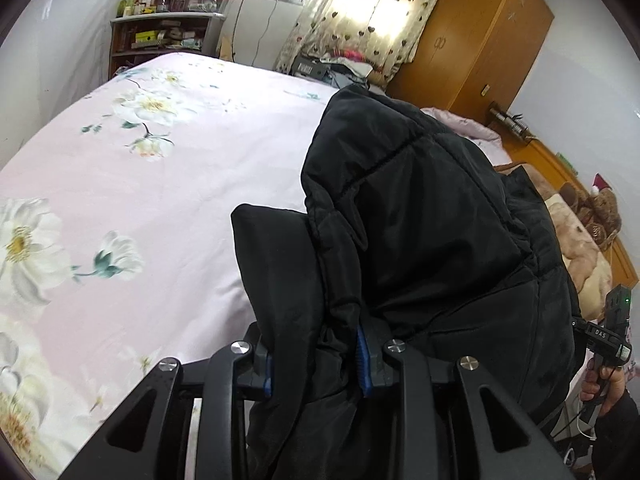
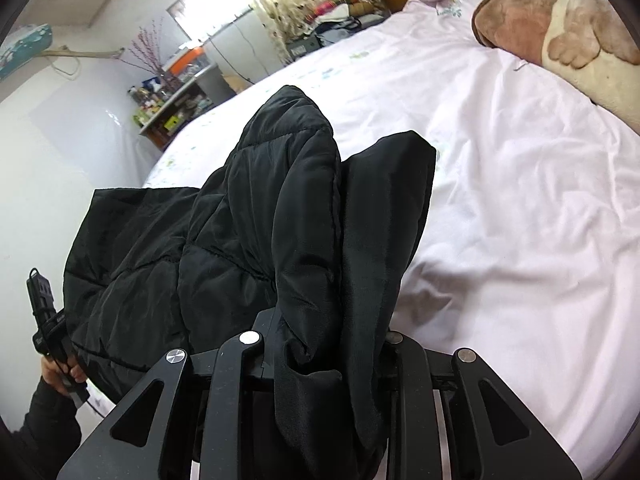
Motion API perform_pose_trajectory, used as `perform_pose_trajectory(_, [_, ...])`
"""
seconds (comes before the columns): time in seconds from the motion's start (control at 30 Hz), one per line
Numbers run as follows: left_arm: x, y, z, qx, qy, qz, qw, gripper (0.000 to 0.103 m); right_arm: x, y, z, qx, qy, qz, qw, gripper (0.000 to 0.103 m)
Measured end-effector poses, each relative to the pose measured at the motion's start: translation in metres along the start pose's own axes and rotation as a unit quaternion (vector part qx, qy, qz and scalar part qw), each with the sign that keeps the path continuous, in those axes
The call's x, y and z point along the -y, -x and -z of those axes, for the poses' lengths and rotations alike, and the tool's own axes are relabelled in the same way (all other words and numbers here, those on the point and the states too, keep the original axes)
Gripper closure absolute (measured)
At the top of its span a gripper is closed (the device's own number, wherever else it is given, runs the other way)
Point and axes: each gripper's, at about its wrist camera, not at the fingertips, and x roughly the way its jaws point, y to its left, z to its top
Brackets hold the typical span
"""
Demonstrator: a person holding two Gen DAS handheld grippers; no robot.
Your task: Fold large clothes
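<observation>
— Above the pink flowered bed [image 1: 168,184], where was the black padded jacket [image 1: 420,220]?
— It hung bunched between both tools. The left gripper [image 1: 316,364] was clamped on its folds; the right gripper [image 2: 324,360] too, but cloth covered its pads.
— And the hem?
— Cut off below both views.

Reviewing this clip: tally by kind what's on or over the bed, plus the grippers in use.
Black jacket: 1
Brown plush blanket: 1
Teddy bear: 1
Grippers: 2, left gripper and right gripper, both clamped on the jacket
Total: 5
</observation>
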Motion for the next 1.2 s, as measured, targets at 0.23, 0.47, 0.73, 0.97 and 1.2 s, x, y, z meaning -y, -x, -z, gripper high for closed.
perform_pose_trajectory(0.23, [-0.008,0.018,-0.008,0.015,0.005,-0.007,0.9998,0.072,-0.018,0.002,-0.005,0.005,0.009,-0.009,1.0,0.078])
perform_pose_trajectory(0.47, [-0.034,0.008,-0.041,0.03,0.015,-0.018,0.9993,0.072,-0.042,-0.03,-0.039,0.009,0.023,-0.017,1.0,0.078])
perform_pose_trajectory(0.73, [-0.073,-0.04,-0.1,0.036,0.029,-0.036,0.9983,0.072,-0.065,-0.096,-0.092,0.004,0.029,-0.022,0.999,0.077])
perform_pose_trajectory(0.97, [-0.112,-0.101,-0.126,0.024,0.04,-0.055,0.9974,0.071,-0.072,-0.176,-0.128,-0.02,0.032,-0.014,0.999,0.076])
perform_pose_trajectory(1.2, [-0.153,-0.159,-0.097,-0.008,0.088,-0.085,0.9925,0.059,-0.039,-0.244,-0.129,-0.066,0.0,0.031,0.997,0.057])
